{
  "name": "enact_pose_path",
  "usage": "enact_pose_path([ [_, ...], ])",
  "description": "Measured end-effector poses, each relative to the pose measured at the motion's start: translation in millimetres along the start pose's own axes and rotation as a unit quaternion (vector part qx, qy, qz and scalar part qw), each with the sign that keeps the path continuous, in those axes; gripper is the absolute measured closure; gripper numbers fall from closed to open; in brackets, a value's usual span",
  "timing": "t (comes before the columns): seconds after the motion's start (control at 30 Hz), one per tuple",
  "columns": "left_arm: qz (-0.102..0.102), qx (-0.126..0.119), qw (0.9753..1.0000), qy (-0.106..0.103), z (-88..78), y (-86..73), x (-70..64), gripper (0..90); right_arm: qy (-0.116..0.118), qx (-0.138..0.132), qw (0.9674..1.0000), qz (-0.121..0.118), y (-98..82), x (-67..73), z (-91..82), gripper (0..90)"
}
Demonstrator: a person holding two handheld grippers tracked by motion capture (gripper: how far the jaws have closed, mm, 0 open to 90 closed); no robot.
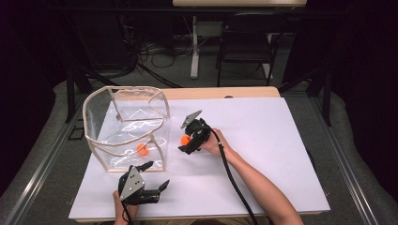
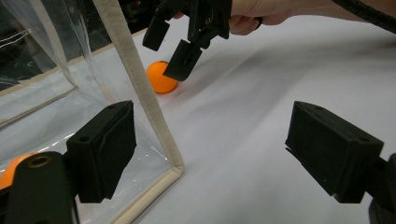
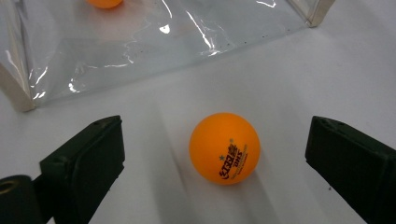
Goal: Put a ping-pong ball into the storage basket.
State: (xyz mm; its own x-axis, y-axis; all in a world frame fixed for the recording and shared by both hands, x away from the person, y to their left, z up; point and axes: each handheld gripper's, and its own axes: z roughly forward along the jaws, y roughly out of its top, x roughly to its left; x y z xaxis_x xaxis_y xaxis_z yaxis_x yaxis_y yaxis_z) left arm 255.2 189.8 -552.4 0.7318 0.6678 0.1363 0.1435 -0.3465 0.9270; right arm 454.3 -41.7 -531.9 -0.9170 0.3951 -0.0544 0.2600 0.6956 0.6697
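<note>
A: A white sheet (image 1: 263, 140) covers the table, with dark floor, cables and a chair (image 1: 246, 40) beyond its far edge. What is on the sheet?

B: A clear plastic bag (image 1: 126, 126) with cream trim, standing open. One orange ball (image 1: 142, 149) lies inside it. A second, printed orange ball (image 3: 224, 148) lies on the sheet just outside the bag's wall.

A: And the right gripper (image 1: 187, 139)?

B: It is tipped down over that printed ball. In the right gripper view the ball sits between its two black jaws, a little nearer the right one, with clear gaps on both sides — the jaws are spread wide and touch nothing. The bag's wall lies just beyond the ball.

A: The left gripper (image 1: 157, 176)?

B: Held low near the sheet's near edge, jaws apart and empty. One jaw is just in front of the bag's trimmed corner; the other is out over bare sheet. The printed ball lies well ahead of it — the right gripper's jaw tip hangs directly over that ball.
</note>
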Motion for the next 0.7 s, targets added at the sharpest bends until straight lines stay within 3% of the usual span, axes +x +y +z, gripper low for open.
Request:
enact_pose_path([
  [0.27, -0.001, 0.001, 1.0, 0.0, -0.1, -0.3, 0.6, 15.8, -0.01, 0.006, 0.9999, -0.008, -0.2, 1.8, 3.1, 15.9],
  [0.7, -0.001, 0.0, 1.0, 0.001, -0.5, -0.3, 0.7, 15.8, -0.033, 0.024, 0.9991, -0.014, -0.2, 4.6, 7.0, 46.4],
])
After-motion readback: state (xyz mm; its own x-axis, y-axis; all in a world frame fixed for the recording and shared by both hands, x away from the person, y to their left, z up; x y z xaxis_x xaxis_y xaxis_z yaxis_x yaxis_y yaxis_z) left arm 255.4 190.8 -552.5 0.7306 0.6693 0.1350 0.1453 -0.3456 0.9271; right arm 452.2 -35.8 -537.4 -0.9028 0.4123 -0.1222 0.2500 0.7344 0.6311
